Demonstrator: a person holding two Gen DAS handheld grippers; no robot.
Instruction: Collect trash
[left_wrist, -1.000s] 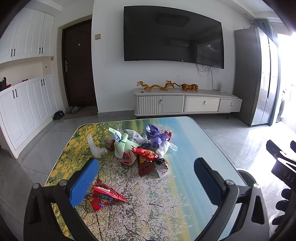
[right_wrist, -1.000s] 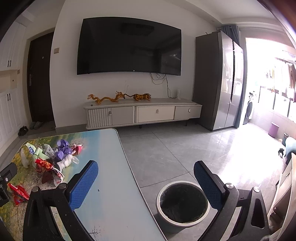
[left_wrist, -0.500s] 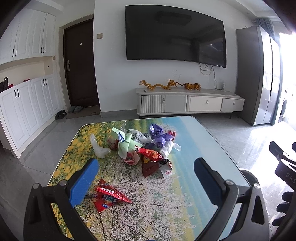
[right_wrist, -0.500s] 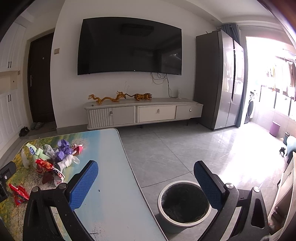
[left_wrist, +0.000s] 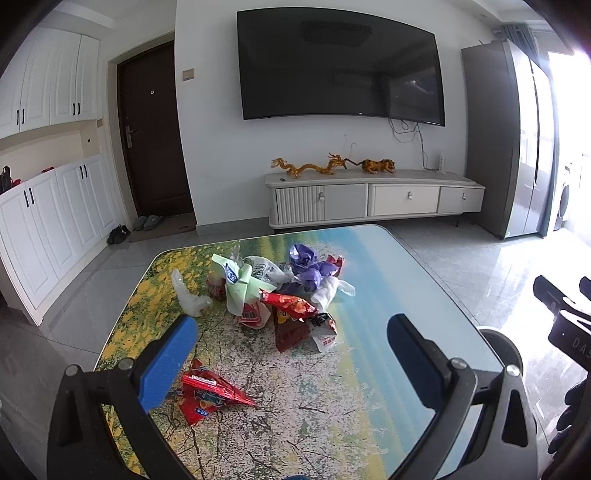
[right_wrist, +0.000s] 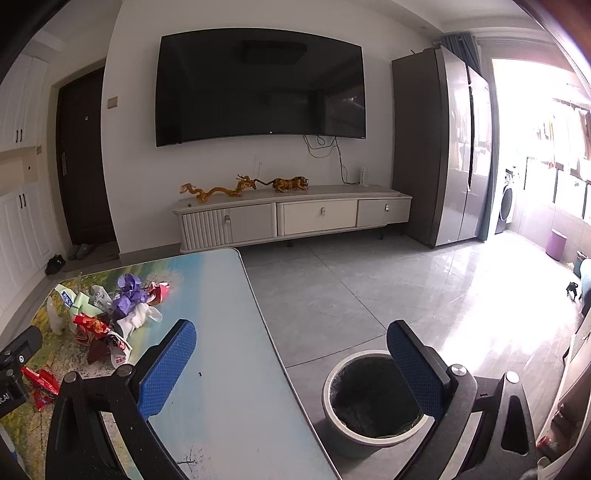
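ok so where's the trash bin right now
In the right wrist view the trash bin stands on the floor just off the table's right edge, low between the open right gripper's fingers.

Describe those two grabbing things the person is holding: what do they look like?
Each tool is a black, angular frame with silver bolts, ending in two flat fingers padded in textured blue. The left tool and right tool look alike. White lettering marks the right tool's black body, and a black glove shows beside it.
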